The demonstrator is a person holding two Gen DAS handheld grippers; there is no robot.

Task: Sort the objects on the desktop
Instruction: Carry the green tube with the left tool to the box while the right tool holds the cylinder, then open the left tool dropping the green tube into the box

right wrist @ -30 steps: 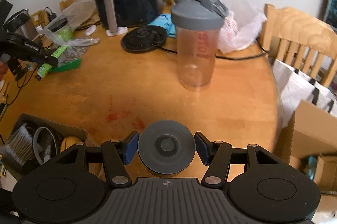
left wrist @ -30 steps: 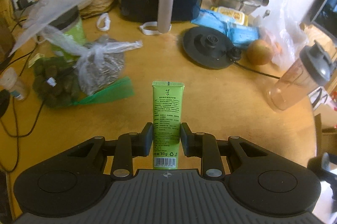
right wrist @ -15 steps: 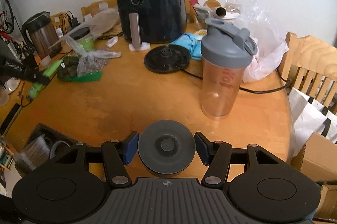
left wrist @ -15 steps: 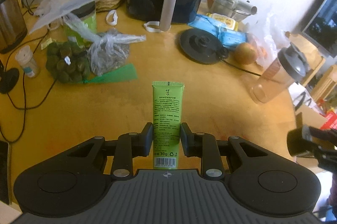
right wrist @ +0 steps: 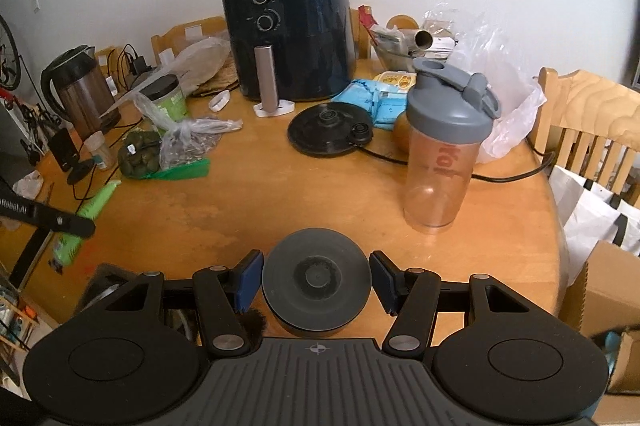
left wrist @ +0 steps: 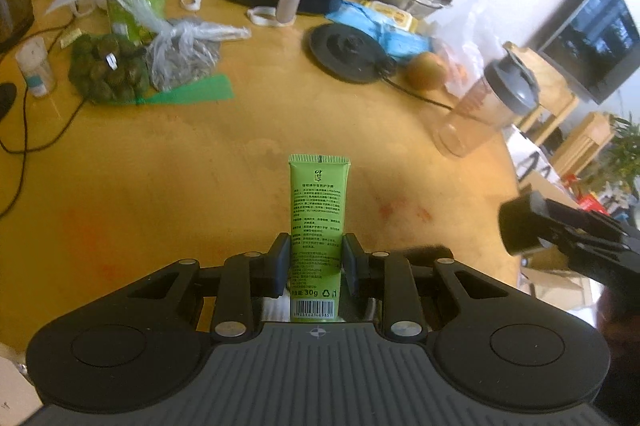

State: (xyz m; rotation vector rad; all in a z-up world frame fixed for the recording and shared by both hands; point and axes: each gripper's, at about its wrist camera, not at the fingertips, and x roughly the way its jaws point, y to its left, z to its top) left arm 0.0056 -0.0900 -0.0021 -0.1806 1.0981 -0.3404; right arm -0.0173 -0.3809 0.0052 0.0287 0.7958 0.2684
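Observation:
My left gripper [left wrist: 316, 262] is shut on a green tube [left wrist: 318, 222] and holds it upright above the near edge of the round wooden table [left wrist: 200, 162]. The tube also shows in the right wrist view [right wrist: 86, 216], at the far left, with the left gripper's black finger across it. My right gripper [right wrist: 316, 282] is shut on a dark grey round lid [right wrist: 316, 282], held above the table's near edge. In the left wrist view the right gripper [left wrist: 560, 230] and its lid sit at the right edge.
A shaker bottle [right wrist: 444, 150] stands on the right of the table. Behind are a black air fryer [right wrist: 292, 34], a kettle base [right wrist: 328, 130], bags of food [right wrist: 176, 142] and a kettle [right wrist: 80, 90]. A box of items [right wrist: 108, 290] sits below the table's near left edge.
Both grippers have drawn back and up from the table, still holding the tube and the lid. The right gripper has come closer in the left wrist view.

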